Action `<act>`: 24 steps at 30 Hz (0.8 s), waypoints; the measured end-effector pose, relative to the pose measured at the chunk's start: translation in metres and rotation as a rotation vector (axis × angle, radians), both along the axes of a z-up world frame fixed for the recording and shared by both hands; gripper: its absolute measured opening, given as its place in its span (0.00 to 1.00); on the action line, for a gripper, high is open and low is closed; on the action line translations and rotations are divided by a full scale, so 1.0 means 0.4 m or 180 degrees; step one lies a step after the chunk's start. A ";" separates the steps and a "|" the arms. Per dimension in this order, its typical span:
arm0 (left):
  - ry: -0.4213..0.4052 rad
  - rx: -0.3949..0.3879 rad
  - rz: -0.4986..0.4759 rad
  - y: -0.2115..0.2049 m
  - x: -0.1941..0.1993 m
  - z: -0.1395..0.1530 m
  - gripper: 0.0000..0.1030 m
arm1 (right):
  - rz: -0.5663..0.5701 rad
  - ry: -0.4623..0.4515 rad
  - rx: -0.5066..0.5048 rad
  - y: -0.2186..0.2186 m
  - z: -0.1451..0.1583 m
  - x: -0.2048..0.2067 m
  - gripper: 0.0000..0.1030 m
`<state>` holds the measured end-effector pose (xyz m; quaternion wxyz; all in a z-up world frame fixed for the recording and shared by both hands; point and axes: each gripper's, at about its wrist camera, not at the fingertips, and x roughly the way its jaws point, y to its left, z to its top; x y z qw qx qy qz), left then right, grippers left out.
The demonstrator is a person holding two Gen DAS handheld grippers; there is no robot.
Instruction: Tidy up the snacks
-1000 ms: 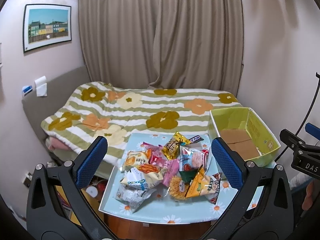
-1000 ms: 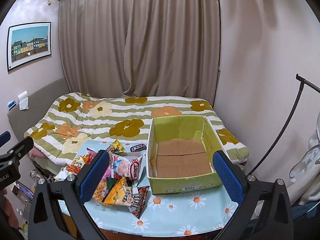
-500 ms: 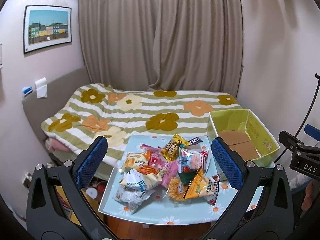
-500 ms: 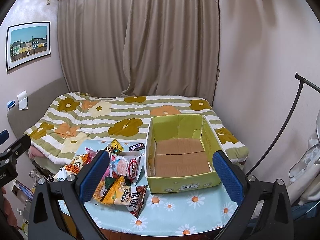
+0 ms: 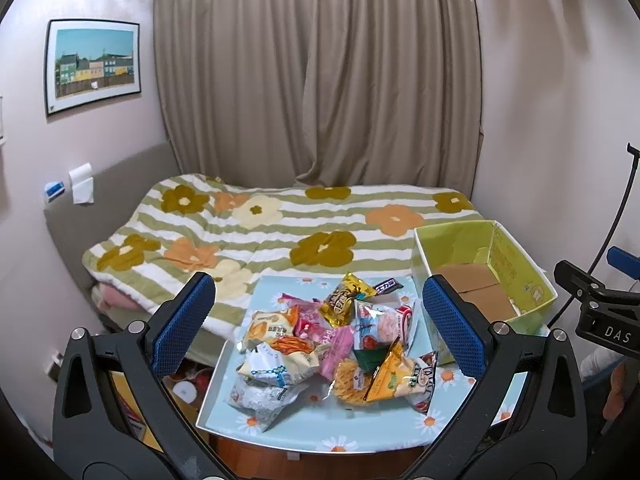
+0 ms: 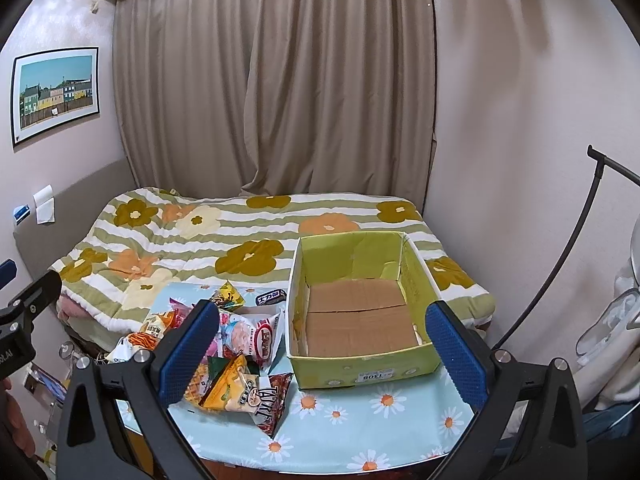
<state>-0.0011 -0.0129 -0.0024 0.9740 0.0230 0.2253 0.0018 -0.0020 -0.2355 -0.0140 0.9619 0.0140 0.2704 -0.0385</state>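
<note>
A heap of several snack packets [image 5: 328, 344] lies on a table with a pale blue daisy cloth [image 5: 344, 428]. It also shows in the right wrist view [image 6: 236, 356]. An empty green cardboard box [image 6: 360, 320] stands on the table to the right of the heap, and shows in the left wrist view [image 5: 488, 276]. My left gripper [image 5: 320, 324] is open and empty, held above and short of the heap. My right gripper [image 6: 320, 340] is open and empty, held short of the box's near left corner.
A bed with a striped flowered quilt [image 5: 280, 228] runs behind the table. A beige curtain [image 5: 316, 80] hangs at the back. A black stand pole [image 6: 568, 248] leans at the right. The pink wall [image 6: 520, 120] is close behind the box.
Both views have drawn back and up a little: the table, heap and box sit slightly lower and smaller. Both grippers stay open.
</note>
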 end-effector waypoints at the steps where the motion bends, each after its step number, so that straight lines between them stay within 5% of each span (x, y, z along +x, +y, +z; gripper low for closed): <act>1: -0.0004 0.0010 0.0004 -0.002 -0.001 0.000 1.00 | -0.0001 0.0001 -0.0005 -0.001 0.002 0.001 1.00; 24: 0.0097 -0.0100 0.0019 0.013 0.001 -0.010 1.00 | 0.0000 -0.0001 0.0003 -0.011 0.002 0.003 1.00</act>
